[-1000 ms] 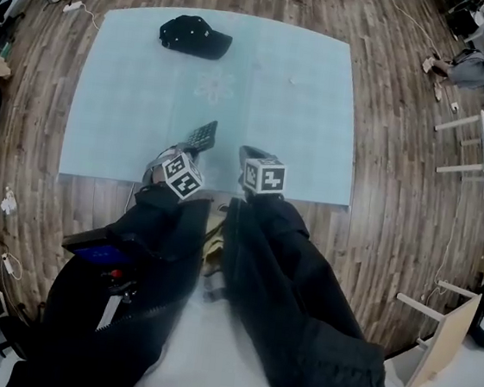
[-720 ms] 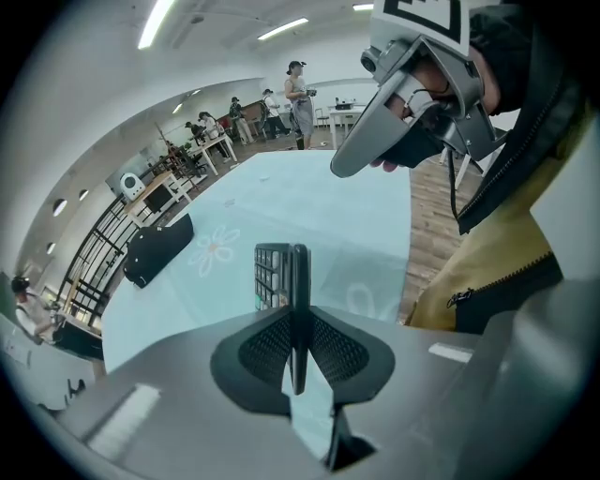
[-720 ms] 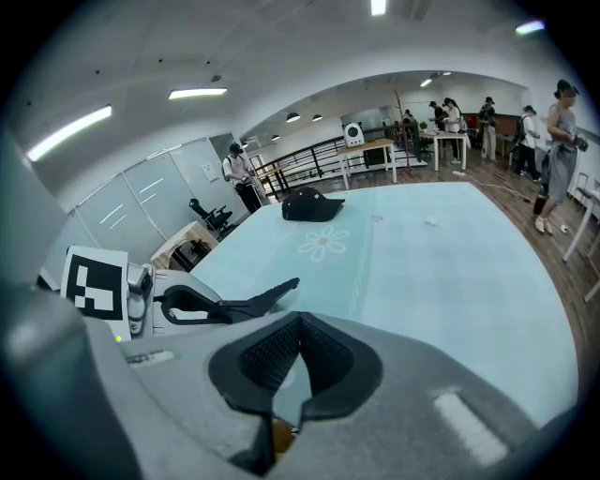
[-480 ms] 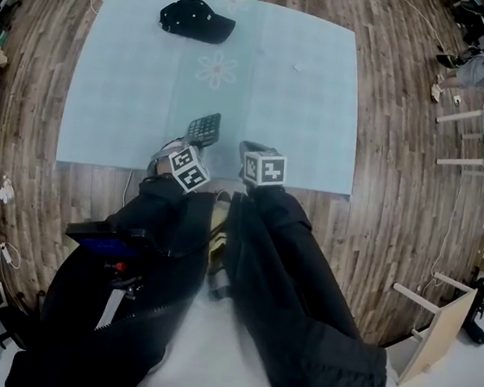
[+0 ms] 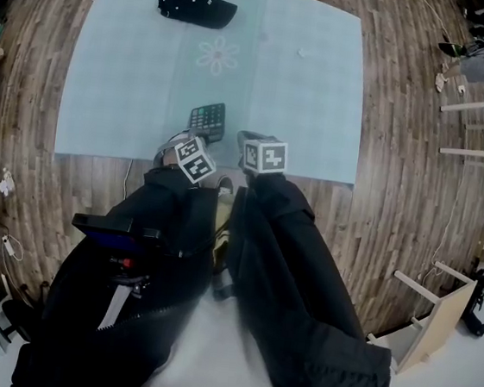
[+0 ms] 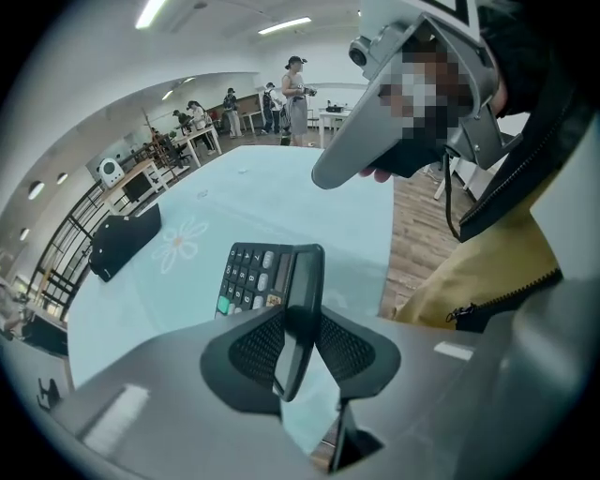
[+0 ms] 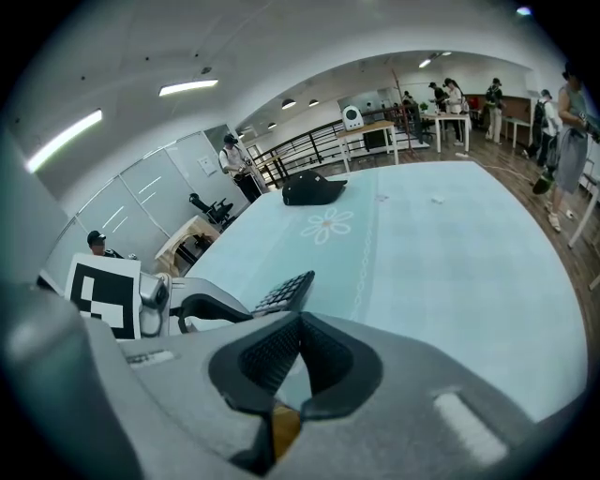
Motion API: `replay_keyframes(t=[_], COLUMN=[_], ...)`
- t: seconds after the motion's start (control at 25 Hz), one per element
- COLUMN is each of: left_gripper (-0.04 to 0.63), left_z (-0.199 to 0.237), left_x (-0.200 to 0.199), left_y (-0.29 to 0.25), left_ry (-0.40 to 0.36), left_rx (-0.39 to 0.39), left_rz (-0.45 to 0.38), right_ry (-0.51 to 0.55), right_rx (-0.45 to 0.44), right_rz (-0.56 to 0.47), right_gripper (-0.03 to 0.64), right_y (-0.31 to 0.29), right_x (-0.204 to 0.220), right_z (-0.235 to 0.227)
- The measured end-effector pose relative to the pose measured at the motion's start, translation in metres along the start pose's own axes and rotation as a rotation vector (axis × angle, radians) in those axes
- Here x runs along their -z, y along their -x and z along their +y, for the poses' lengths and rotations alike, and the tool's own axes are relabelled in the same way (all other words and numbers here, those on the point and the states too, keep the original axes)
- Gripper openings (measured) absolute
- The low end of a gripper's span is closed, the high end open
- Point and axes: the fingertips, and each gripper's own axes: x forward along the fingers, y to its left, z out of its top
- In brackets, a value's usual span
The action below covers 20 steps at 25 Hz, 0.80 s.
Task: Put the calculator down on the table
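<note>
The calculator (image 5: 207, 122) is a dark, flat slab with rows of grey keys, a green key at one corner and an orange one near it. In the head view it sits over the pale blue bench (image 5: 306, 91), close to the near edge, keys up, with its far end pointing towards a flower print. In the left gripper view its near end stands between the pads of the left claw (image 6: 295, 352), seen almost edge-on and leaning a little.

That claw's jaws have just been opening. The pads now flank the slab on both sides, very close, and do not clamp it. The right gripper view shows the calculator's far end sloping low over the bench. Whether it touches the surface I cannot tell.

The right claw (image 7: 300, 342) is closed, pad tips together and nothing between them, and it hangs just beside the left one over the bench's near edge. A black cap (image 5: 196, 5) lies well apart at the far left.
</note>
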Motion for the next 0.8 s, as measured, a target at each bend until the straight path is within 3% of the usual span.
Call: replay_keyframes(t=[0.8], left_gripper=[0.135], left_z=[-0.027], left_x=[0.009], left_y=[-0.028], left_ry=[0.016], left_rx=[0.108], left_rz=[0.026], right_ry=[-0.067], right_rx=[0.036], right_rz=[-0.019], right_gripper=[0.002], right_y=[0.021], right_x=[0.022], right_z=[-0.012])
